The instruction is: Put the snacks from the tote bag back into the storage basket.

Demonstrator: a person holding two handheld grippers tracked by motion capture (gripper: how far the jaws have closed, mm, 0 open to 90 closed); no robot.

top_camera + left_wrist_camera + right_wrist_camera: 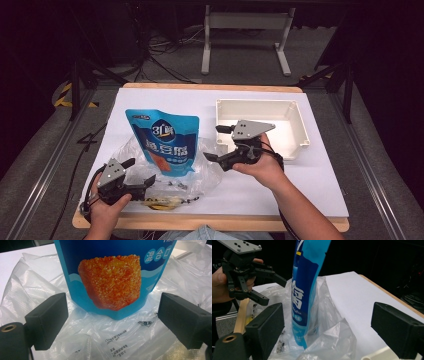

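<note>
Inspector: Two grippers noted, plus several items; all positions logged against the blue pouch (165, 142). Starting with the largest: white-covered table (320, 190), extending on every side of the pouch.

Clerk: Next in size?

Inspector: White plastic bin (295, 125), well apart from the pouch on its right in the high view, open side up. Then clear plastic bag (210, 172), crumpled, spread under and around the pouch base, touching it. Printed text visible on the film in the left gripper view (117, 340).

Clerk: And the pouch itself?

Inspector: Standing upright on the bag, left of table centre. Orange breaded square pictured on its front (110, 281). Seen edge-on in the right gripper view (305, 290).

Clerk: Grippers?

Inspector: Left gripper (137, 172) held low, just in front of the pouch and to its left, aimed at its base. Jaws spread wide, one either side of the pouch's lower edge, touching nothing. Right gripper (216, 142) held just to the right of the pouch, between pouch and bin. Jaws likewise wide apart, nothing clamped.

Clerk: Smallest?

Inspector: Small dark bits (177, 184) scattered at the pouch's foot, on the bag; too small to identify.
</note>
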